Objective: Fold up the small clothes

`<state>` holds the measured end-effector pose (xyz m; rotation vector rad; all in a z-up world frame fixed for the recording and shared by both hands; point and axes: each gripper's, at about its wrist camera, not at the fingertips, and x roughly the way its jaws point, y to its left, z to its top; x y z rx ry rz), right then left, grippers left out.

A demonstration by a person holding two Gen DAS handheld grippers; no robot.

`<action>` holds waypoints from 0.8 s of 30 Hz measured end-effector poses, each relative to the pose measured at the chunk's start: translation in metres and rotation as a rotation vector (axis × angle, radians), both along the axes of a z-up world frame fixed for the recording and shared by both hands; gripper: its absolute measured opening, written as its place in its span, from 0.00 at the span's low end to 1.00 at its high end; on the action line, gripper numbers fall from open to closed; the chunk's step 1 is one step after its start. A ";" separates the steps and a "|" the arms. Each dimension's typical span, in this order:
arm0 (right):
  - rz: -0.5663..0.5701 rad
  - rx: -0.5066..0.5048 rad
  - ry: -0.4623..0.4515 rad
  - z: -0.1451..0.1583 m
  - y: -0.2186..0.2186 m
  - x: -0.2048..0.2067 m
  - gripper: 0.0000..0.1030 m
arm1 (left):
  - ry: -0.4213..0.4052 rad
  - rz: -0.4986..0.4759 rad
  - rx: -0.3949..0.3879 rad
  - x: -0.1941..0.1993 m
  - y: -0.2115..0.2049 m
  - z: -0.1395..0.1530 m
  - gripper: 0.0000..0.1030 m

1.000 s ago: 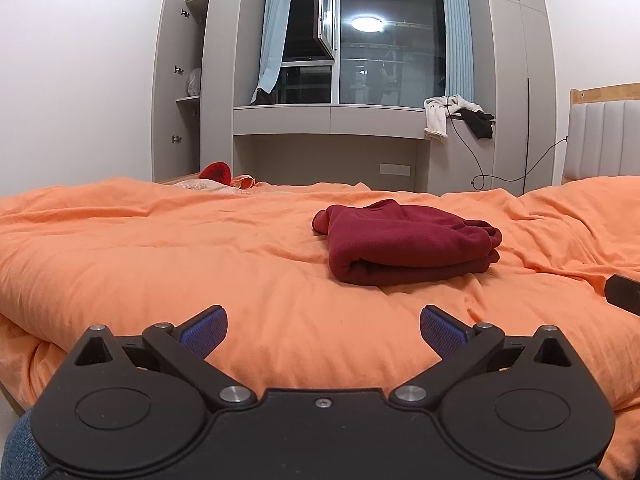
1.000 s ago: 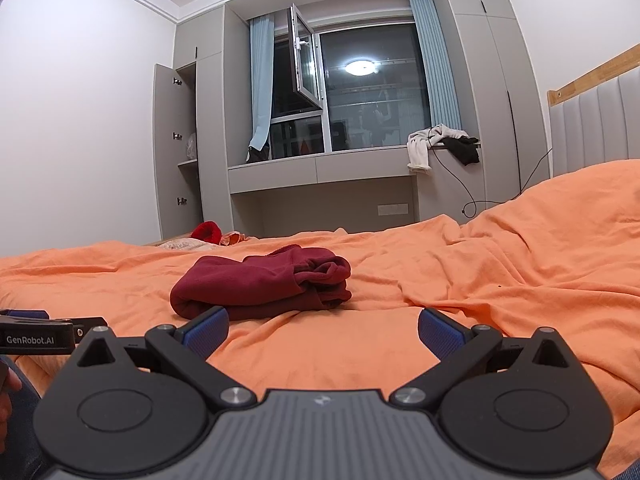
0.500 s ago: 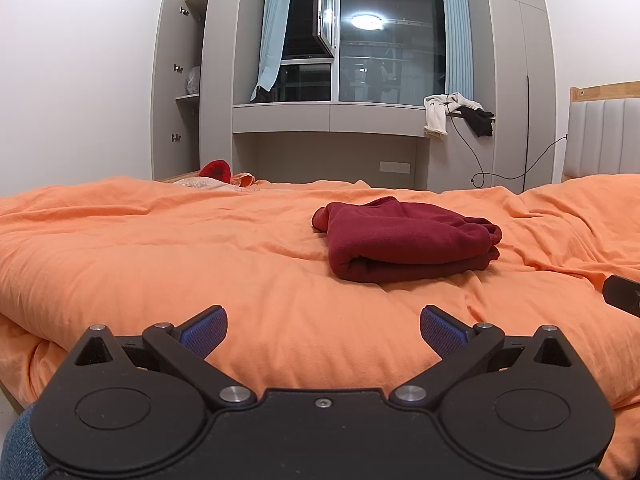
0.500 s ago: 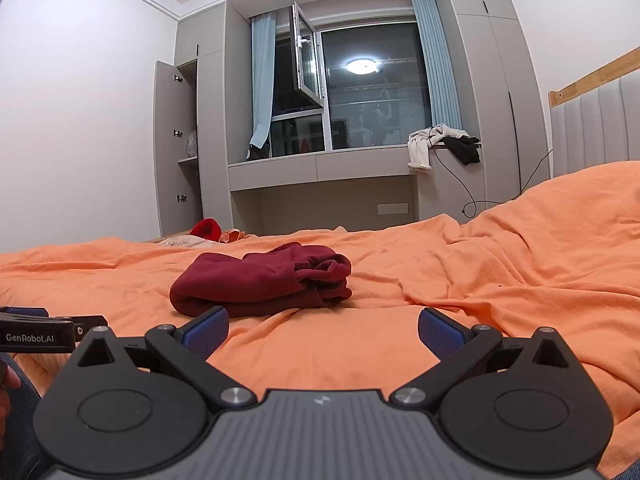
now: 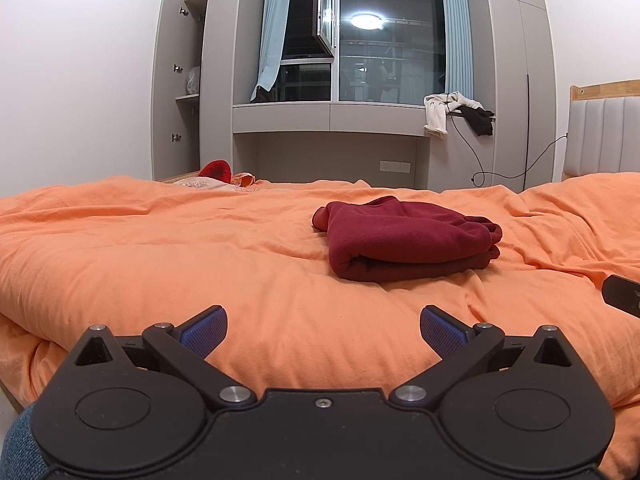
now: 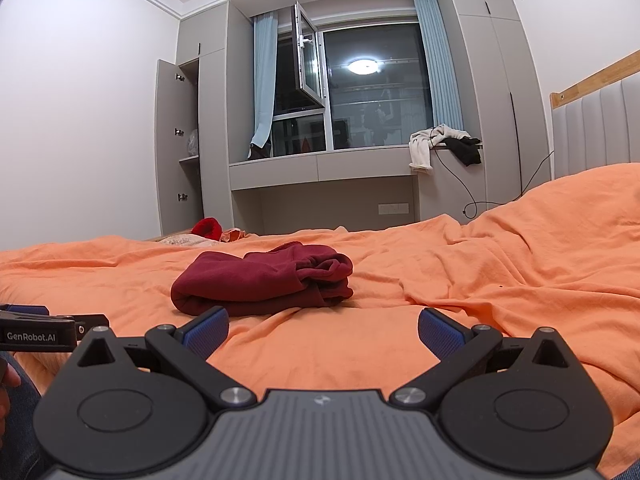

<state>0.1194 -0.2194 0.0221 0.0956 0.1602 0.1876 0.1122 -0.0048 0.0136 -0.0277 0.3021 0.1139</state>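
I see a matt, fleecy cloth jumper on a crumpled cotton-like quilt. My left tool is matt black plastic with ribbed blue pads and shiny metal pins.

Folded garment mid-bed on duvet, window behind, headboard rt

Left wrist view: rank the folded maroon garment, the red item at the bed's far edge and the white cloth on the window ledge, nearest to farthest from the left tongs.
1. Folded maroon garment, mid-bed, slightly right of the left tongs.
2. Red item, far edge of the bed, left.
3. White cloth, draped off the window ledge, upper right.
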 end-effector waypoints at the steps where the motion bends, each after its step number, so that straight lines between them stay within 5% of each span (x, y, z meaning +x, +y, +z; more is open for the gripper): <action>1: 0.000 0.000 0.000 0.000 0.000 0.000 1.00 | 0.000 -0.001 0.000 0.000 0.000 0.000 0.99; 24: 0.003 -0.007 0.002 0.000 0.000 -0.001 1.00 | 0.001 -0.003 0.002 0.000 0.000 0.000 0.99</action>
